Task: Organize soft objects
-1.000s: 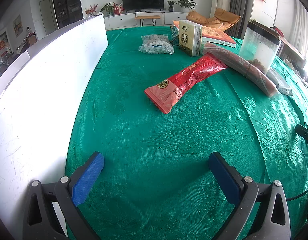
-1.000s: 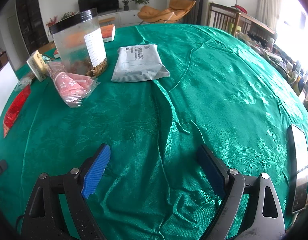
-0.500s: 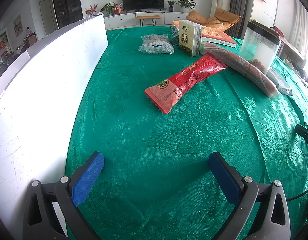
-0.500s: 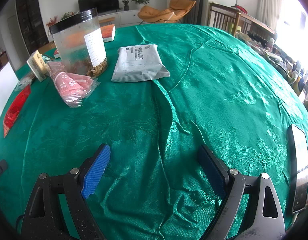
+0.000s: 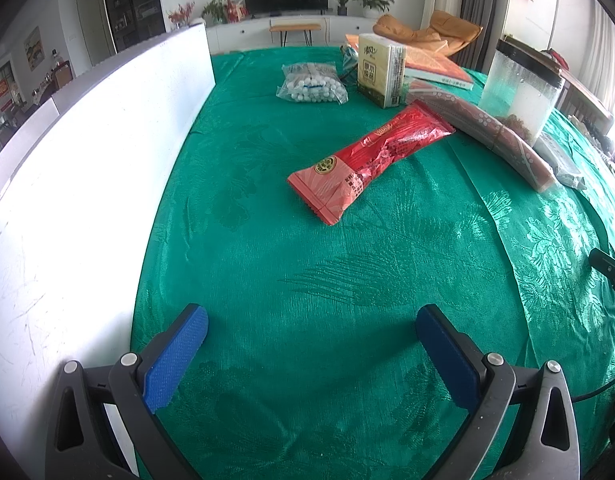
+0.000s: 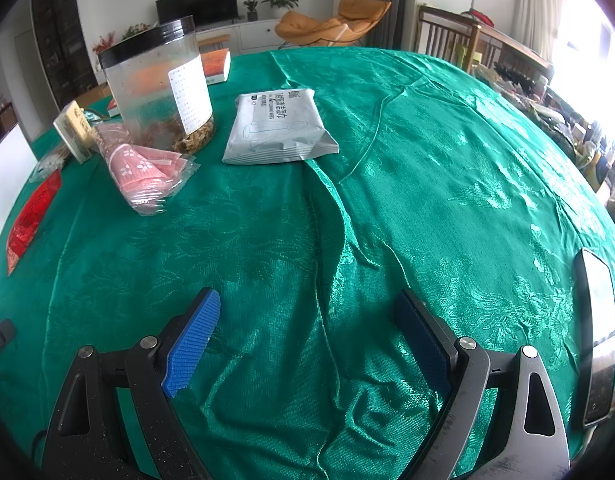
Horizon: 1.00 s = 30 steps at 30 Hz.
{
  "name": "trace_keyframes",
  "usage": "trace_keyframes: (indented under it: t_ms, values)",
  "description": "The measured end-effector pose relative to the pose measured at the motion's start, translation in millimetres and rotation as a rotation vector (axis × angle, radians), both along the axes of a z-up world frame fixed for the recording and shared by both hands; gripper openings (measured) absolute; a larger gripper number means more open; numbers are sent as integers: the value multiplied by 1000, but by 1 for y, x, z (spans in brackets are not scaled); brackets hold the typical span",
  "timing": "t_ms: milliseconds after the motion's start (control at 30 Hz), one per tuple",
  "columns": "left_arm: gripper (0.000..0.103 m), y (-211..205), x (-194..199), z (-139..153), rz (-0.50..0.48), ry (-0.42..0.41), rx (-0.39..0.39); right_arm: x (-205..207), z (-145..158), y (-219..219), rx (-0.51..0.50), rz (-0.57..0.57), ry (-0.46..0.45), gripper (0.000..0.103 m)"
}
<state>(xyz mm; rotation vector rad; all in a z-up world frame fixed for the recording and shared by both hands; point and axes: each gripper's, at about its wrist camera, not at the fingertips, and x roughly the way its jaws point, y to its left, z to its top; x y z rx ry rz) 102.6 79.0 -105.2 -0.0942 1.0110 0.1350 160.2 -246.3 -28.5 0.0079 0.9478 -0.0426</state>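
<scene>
A red snack packet lies on the green tablecloth ahead of my left gripper, which is open and empty. Behind it are a bag of white balls, a tissue pack and a long pink wrapped pack. In the right wrist view, a grey wipes pack and the pink wrapped pack lie ahead of my right gripper, open and empty. The red packet shows at the far left.
A white board stands along the table's left side. A clear jar with a black lid and a book sit at the back. A phone lies at the right edge. The cloth has a raised fold.
</scene>
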Motion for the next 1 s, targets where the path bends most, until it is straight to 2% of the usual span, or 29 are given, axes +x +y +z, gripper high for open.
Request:
trace_keyframes:
  t_ms: [67, 133, 200, 267, 333, 433, 500, 533, 567, 600, 633, 667, 700, 800, 833, 900, 933, 967, 1000]
  values:
    - [102, 1, 5, 16, 9, -2, -83, 0, 0, 0, 0, 0, 0, 91]
    - [102, 2, 16, 42, 34, -60, -167, 0, 0, 0, 0, 0, 0, 91]
    - [102, 0, 42, 69, 36, -108, -219, 0, 0, 0, 0, 1, 0, 91]
    - [102, -4, 85, 88, 27, -112, -223, 0, 0, 0, 0, 1, 0, 92]
    - [102, -8, 133, 94, 7, -86, -219, 0, 0, 0, 1, 0, 0, 92]
    - [96, -15, 198, 86, -4, -30, -167, 0, 0, 0, 1, 0, 0, 92]
    - [96, -17, 227, 75, 19, -8, -117, 0, 0, 0, 1, 0, 0, 92]
    - [95, -15, 237, 67, 21, 0, -120, 0, 0, 0, 1, 1, 0, 92]
    - [84, -13, 244, 59, 23, 10, -134, 0, 0, 0, 0, 0, 0, 92]
    - [67, -9, 247, 52, 31, 20, -150, 0, 0, 0, 0, 1, 1, 92]
    - [26, -7, 246, 45, 23, 39, -167, 0, 0, 0, 0, 1, 1, 92]
    - [25, -4, 243, 40, 10, 61, -177, 0, 0, 0, 1, 1, 1, 92]
    - [25, -3, 232, 41, -2, 43, -182, 0, 0, 0, 1, 1, 1, 92]
    - [26, 6, 197, 44, -21, 75, -103, 0, 0, 1, 1, 1, 1, 93]
    - [31, 10, 186, 45, -19, 88, -87, 0, 0, 1, 1, 1, 1, 93]
    - [62, 21, 164, 44, -12, 131, -54, 0, 0, 1, 0, 2, 1, 93]
    - [85, 28, 156, 44, -3, 146, -45, 0, 0, 1, 1, 1, 1, 93]
    - [90, 34, 148, 47, 5, 143, -41, 0, 0, 1, 1, 1, 1, 93]
    - [90, 40, 142, 51, 9, 130, -40, 0, 0, 1, 1, 1, 1, 93]
